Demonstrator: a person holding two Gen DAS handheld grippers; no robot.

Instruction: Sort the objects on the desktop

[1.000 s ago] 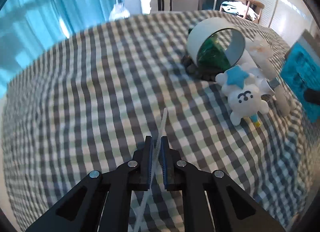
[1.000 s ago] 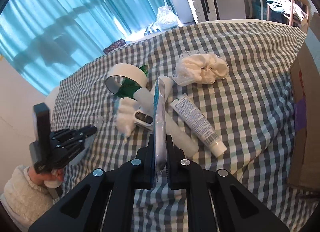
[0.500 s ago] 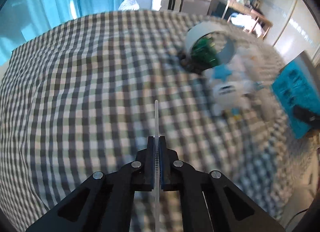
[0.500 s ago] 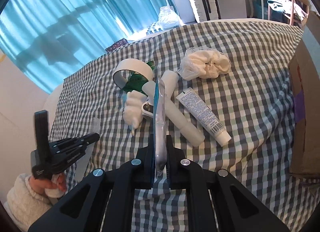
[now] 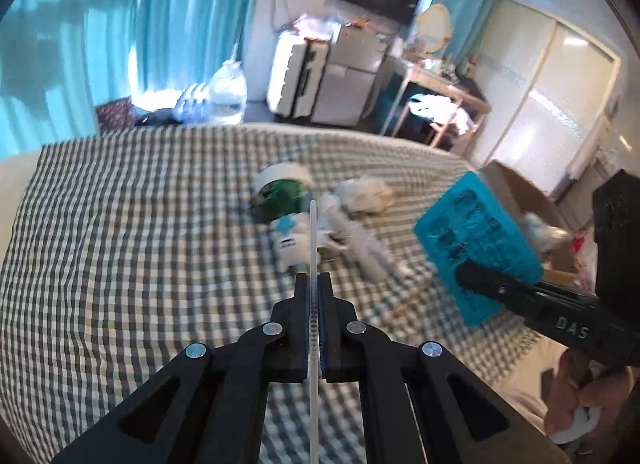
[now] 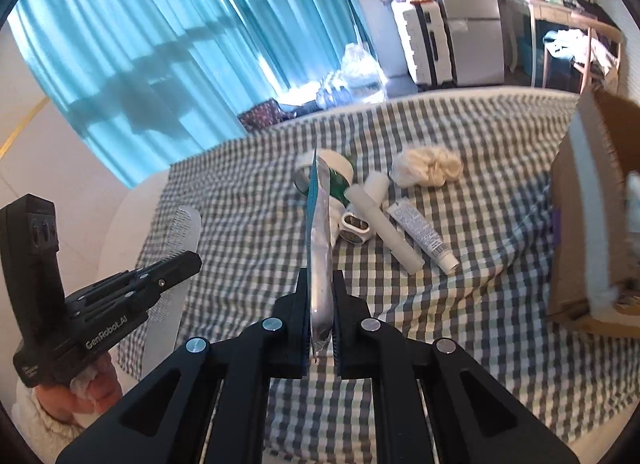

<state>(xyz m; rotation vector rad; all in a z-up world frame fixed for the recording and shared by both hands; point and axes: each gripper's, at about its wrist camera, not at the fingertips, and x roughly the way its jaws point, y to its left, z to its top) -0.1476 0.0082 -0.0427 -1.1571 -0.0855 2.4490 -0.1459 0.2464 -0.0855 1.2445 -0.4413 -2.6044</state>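
Note:
My left gripper (image 5: 314, 284) is shut on a clear plastic comb (image 5: 312, 232), seen edge-on in its own view. The right wrist view shows that comb (image 6: 182, 232) broadside, held in the left gripper (image 6: 188, 264) above the left part of the checked cloth (image 6: 248, 200). My right gripper (image 6: 320, 280) is shut on a flat teal packet (image 6: 318, 232) with a clear blister; in the left wrist view the packet (image 5: 476, 248) hangs at the right, gripped by the right gripper (image 5: 468, 272). Both grippers are lifted off the cloth.
On the cloth lie a tape roll (image 6: 338, 162), a white tube (image 6: 386, 220), a toothpaste tube (image 6: 422, 232), a cream scrunchie (image 6: 428, 170) and a white plush toy (image 5: 290, 240). An open cardboard box (image 6: 580, 224) stands at the right edge. Teal curtains hang behind.
Both grippers have risen and drawn back from the cloth. The left carried the comb up off the cloth; the right lifted the teal packet higher. The objects on the cloth look smaller.

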